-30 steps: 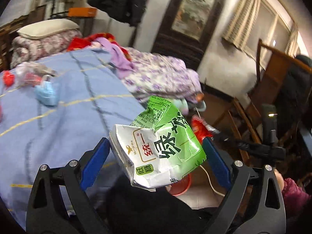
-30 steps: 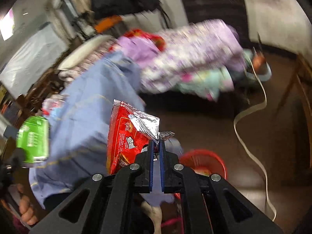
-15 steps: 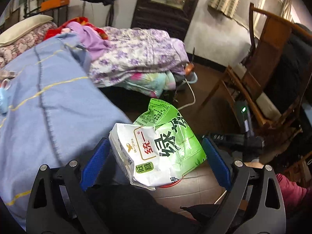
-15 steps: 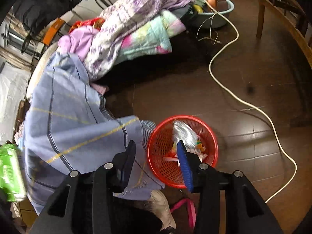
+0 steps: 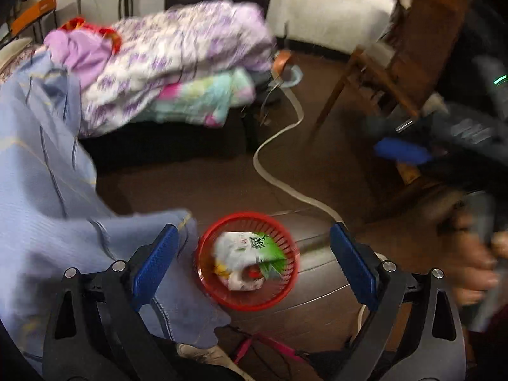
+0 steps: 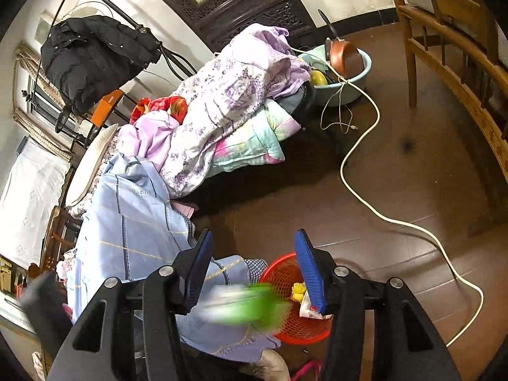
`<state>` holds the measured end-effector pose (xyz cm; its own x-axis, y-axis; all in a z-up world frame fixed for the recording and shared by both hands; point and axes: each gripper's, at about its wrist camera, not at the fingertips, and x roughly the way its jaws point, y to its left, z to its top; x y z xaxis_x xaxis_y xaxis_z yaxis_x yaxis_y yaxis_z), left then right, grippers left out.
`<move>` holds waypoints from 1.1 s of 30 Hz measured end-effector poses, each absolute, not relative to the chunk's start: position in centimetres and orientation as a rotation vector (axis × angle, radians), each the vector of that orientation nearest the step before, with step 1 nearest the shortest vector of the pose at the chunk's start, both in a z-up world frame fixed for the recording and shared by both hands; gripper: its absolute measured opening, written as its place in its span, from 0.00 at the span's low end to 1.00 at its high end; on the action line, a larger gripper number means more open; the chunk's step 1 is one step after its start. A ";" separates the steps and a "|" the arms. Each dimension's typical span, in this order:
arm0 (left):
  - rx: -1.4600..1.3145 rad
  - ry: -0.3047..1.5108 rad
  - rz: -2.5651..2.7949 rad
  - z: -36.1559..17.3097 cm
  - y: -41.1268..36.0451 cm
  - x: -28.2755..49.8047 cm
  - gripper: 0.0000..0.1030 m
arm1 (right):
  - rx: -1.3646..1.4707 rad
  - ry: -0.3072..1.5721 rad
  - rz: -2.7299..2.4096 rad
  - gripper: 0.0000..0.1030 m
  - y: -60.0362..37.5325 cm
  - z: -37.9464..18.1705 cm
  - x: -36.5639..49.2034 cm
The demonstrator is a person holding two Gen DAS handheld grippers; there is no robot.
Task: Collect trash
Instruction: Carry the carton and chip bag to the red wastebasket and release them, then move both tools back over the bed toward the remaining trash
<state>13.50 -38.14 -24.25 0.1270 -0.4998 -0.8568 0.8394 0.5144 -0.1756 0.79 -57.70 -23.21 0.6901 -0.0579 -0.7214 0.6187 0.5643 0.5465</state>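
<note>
Both grippers are hanging apart and empty: the left gripper [image 5: 254,260] over the red basket [image 5: 287,292], low centre of frame, where the green-and-white packet [image 5: 250,249] is lying; the right gripper [image 6: 252,266] has just been opening.

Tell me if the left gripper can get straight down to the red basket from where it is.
Probably yes: the left gripper stands open and empty above the red basket, with nothing between them; the blue blanket only hangs beside the rim.

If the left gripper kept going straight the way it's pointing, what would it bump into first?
Probably the green-and-white carton lying in the red basket, which sits right between the left gripper's open fingers. Depth is hard to judge.
</note>
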 end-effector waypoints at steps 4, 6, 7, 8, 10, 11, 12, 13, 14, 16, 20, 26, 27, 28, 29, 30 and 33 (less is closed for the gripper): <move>0.313 1.077 -1.013 -24.1 -36.8 14.5 0.89 | 0.888 0.713 -0.429 0.51 -57.7 -23.1 0.7; 0.289 1.085 -1.000 -24.2 -36.1 14.8 0.89 | 0.891 0.712 -0.423 0.51 -57.6 -23.0 0.7; 0.290 1.088 -0.992 -24.2 -36.1 14.8 0.89 | 0.891 0.713 -0.424 0.52 -57.4 -23.1 0.8; 0.293 1.087 -0.986 -24.3 -36.0 14.8 0.89 | 0.889 0.715 -0.424 0.52 -57.3 -23.1 0.9; 0.307 1.068 -0.984 -24.0 -36.1 14.5 0.89 | 0.881 0.717 -0.421 0.52 -57.0 -22.8 1.0; 0.318 1.056 -0.982 -23.9 -36.1 14.3 0.89 | 0.877 0.717 -0.420 0.52 -56.8 -22.6 1.2; 0.331 1.040 -0.979 -23.8 -36.2 14.0 0.89 | 0.872 0.718 -0.418 0.53 -56.7 -22.5 1.3; 0.343 1.027 -0.979 -23.6 -36.4 13.8 0.89 | 0.862 0.719 -0.416 0.55 -56.4 -22.2 1.5; 0.353 1.013 -0.978 -23.5 -36.3 13.6 0.89 | 0.857 0.720 -0.416 0.56 -56.2 -22.1 1.6; 0.361 0.996 -0.973 -23.4 -36.3 13.6 0.89 | 0.845 0.722 -0.415 0.58 -55.8 -21.7 1.8; 0.346 0.984 -0.963 -23.2 -35.7 13.6 0.89 | 0.823 0.734 -0.416 0.60 -55.0 -21.1 2.0; 0.308 0.960 -0.940 -22.4 -34.4 13.6 0.89 | 0.791 0.734 -0.434 0.69 -54.0 -20.0 2.1; 0.303 0.958 -0.937 -22.3 -34.2 13.6 0.89 | 0.784 0.732 -0.432 0.70 -53.7 -19.7 2.2; 0.300 0.957 -0.934 -22.2 -34.0 13.5 0.89 | 0.779 0.731 -0.430 0.71 -53.4 -19.5 2.2; 0.297 0.955 -0.931 -22.1 -33.7 13.4 0.89 | 0.773 0.731 -0.427 0.71 -53.2 -19.3 2.3; 0.293 0.951 -0.924 -22.0 -33.4 13.4 0.89 | 0.763 0.733 -0.419 0.71 -52.8 -19.1 2.5; 0.279 0.938 -0.915 -21.1 -32.0 13.2 0.89 | 0.737 0.736 -0.401 0.71 -51.8 -18.6 2.9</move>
